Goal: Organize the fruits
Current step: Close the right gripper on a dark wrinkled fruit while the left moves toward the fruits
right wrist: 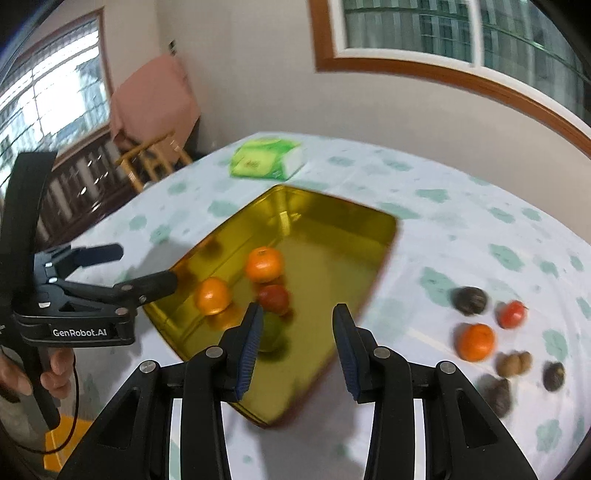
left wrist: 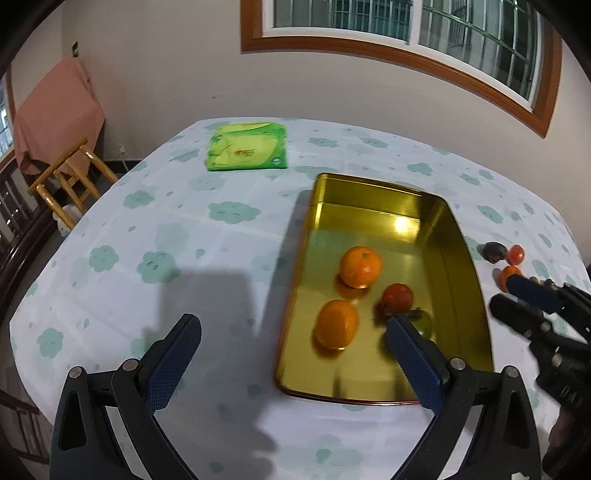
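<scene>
Hovering over the shallow gold metal tray [right wrist: 384, 236], right gripper [right wrist: 297, 345] jaws parted, empty; four fruits lie inside. Left gripper [left wrist: 291, 347] spread wide, empty too. Next (my guess): reach the orange tangerine [right wrist: 475, 341] on the flowered tablecloth [right wrist: 461, 221].

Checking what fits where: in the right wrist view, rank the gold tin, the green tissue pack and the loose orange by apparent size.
1. gold tin
2. green tissue pack
3. loose orange, though it lies nearer the camera than the pack.

White wall [left wrist: 166, 55], wood-framed window [left wrist: 406, 22], wooden chair [left wrist: 70, 177]
</scene>
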A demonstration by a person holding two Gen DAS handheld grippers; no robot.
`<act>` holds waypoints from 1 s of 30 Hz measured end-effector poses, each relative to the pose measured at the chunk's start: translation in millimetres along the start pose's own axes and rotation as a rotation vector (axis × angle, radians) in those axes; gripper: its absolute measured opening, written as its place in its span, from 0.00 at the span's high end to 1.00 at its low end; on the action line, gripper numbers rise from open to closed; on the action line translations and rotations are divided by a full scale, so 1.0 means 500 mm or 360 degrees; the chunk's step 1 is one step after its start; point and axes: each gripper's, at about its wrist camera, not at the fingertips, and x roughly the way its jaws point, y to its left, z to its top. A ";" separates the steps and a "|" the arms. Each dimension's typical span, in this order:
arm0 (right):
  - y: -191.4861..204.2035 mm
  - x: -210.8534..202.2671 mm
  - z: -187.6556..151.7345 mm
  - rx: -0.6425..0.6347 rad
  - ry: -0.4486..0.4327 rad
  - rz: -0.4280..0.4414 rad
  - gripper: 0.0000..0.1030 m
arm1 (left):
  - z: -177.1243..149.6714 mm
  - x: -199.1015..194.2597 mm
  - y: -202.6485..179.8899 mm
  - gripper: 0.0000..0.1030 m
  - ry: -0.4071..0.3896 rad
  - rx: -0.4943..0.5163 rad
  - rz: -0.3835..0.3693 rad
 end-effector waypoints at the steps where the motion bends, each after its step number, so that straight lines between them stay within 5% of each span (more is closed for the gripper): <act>1: -0.018 -0.010 -0.005 0.0023 -0.0011 -0.0032 0.60 | 0.000 -0.001 -0.006 0.03 0.0000 0.0006 -0.0010; 17: -0.395 -0.116 -0.143 0.0495 0.0015 -0.0562 0.60 | 0.000 -0.008 -0.189 0.03 0.0024 0.0265 -0.0171; 30: -0.488 -0.046 -0.162 0.0521 0.0089 -0.0592 0.56 | -0.008 0.002 -0.374 0.03 0.0045 0.0508 -0.0328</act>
